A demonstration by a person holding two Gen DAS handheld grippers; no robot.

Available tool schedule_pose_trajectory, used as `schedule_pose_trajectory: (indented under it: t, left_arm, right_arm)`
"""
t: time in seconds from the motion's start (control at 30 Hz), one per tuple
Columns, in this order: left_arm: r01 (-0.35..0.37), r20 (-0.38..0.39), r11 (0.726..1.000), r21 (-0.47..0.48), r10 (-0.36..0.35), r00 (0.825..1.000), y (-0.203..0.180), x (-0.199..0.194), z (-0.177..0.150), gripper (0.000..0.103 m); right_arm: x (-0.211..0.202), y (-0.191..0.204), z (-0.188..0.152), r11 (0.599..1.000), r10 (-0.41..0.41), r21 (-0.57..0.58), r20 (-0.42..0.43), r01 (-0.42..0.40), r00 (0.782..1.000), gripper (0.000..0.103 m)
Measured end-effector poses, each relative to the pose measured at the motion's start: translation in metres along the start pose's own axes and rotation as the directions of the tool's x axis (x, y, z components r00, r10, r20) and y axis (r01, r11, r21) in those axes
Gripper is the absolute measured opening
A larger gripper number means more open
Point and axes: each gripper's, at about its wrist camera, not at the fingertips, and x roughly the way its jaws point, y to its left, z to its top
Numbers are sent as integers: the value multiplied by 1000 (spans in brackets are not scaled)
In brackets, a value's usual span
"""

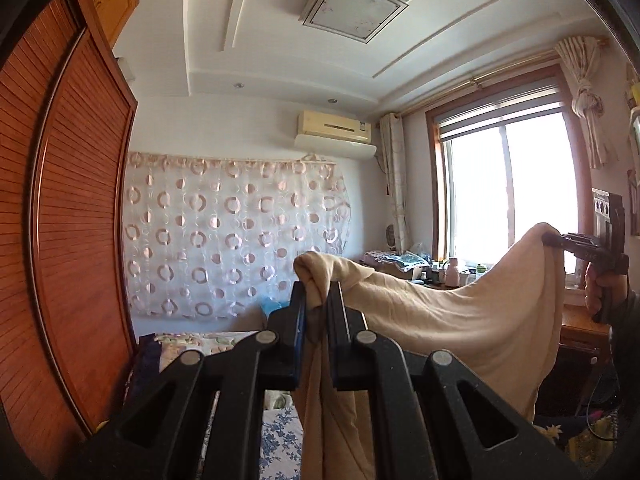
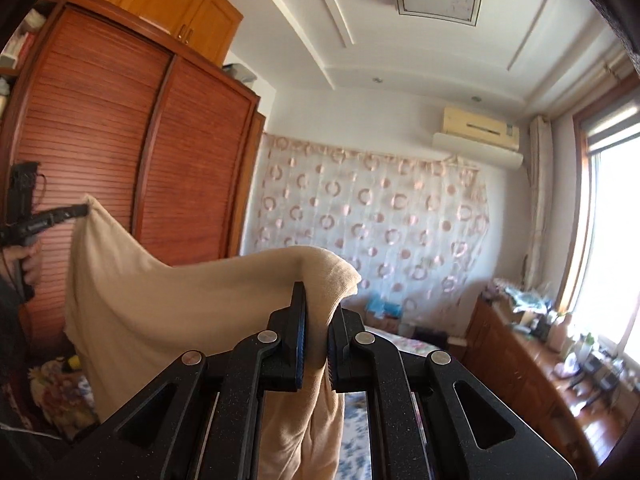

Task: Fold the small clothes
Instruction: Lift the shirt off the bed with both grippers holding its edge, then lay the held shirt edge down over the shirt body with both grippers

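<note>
A beige knit garment (image 1: 460,320) hangs in the air, stretched between both grippers. My left gripper (image 1: 318,300) is shut on one upper corner, with cloth bunched above the jaws and hanging below. My right gripper (image 1: 550,239) shows at the far right of the left wrist view, shut on the other corner. In the right wrist view the right gripper (image 2: 318,312) pinches the garment (image 2: 160,300), and the left gripper (image 2: 82,210) holds the far corner at the left. The garment's lower part is hidden behind the gripper bodies.
A bed with a floral blue cover (image 1: 280,440) lies below. A red-brown wardrobe (image 1: 72,240) stands on the left. A wooden cabinet with clutter (image 2: 532,352) runs under the window (image 1: 508,184). A patterned curtain (image 1: 232,236) covers the far wall.
</note>
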Motion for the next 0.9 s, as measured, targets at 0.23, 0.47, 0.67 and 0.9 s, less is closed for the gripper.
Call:
schedule_pose_trajectory:
  t: [0.23, 0.47, 0.67, 0.9]
  left_arm:
    - [-125, -147, 992, -17, 121, 982, 33, 103, -46, 7]
    - [-191, -400, 981, 23, 184, 898, 61, 259, -158, 10]
    - [-185, -588, 983, -10, 144, 796, 79, 354, -249, 10]
    - [-134, -693, 990, -51, 62, 718, 71, 340, -293, 20]
  right_arm:
    - [107, -30, -40, 999, -50, 12, -185, 53, 981, 5]
    - [273, -55, -148, 996, -77, 12, -420, 91, 904, 6]
    - [383, -60, -260, 989, -95, 32, -605, 143, 790, 6]
    - [404, -62, -318, 965, -66, 145, -677, 220, 733, 20]
